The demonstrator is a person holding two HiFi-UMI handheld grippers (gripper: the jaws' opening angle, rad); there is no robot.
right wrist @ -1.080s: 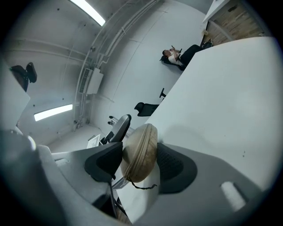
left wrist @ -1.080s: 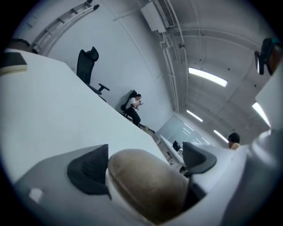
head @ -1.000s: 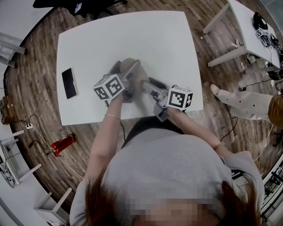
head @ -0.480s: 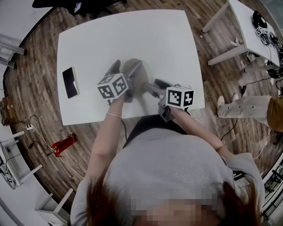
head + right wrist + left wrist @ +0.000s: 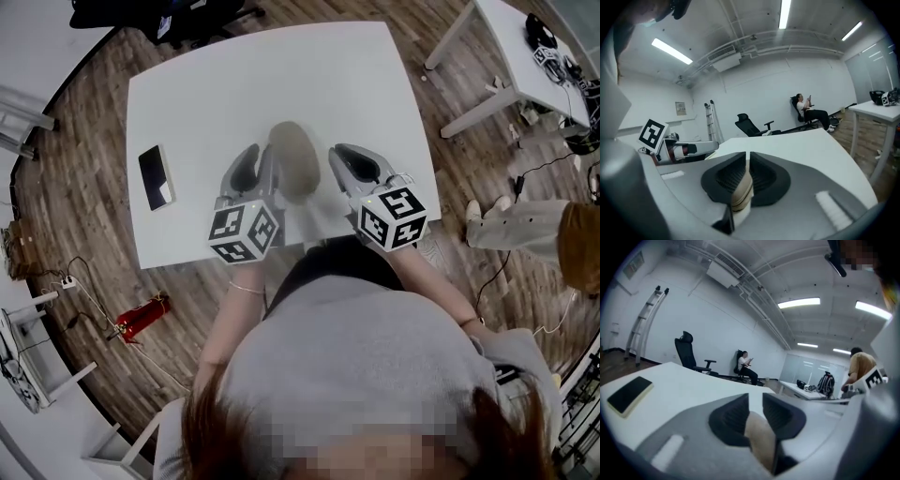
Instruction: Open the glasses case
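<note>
Change noted: a moment back both tools were angled in over the glasses case (image 5: 292,159) with jaws spread wide; now they are drawn back toward the person and roughly parallel, one on each side of it. The left gripper (image 5: 258,159) has just been closing its jaws; in the left gripper view they stand nearly together, with a tan piece of the case (image 5: 759,434) nipped between them and only a slit left at the tips. The right gripper (image 5: 352,164) has likewise just been closing, and is now clamped on a thin tan edge with a pale lining and a dark seam (image 5: 739,190). The case shows against the near half of the white table (image 5: 225,84), between the two tools; whether it rests there or hangs clear I cannot tell. In the head view the left tool touches its flank, while a sliver of white seems to part the right one from it — depth of that bite unclear. Whether the lid has parted cannot be read from above. Judgement: approach is over and the grip is made; with one hold per side, a pull apart looks like the likely next move — a shallow pinch could slip. The dark phone-like slab (image 5: 156,176) lies well apart at the left edge.
</note>
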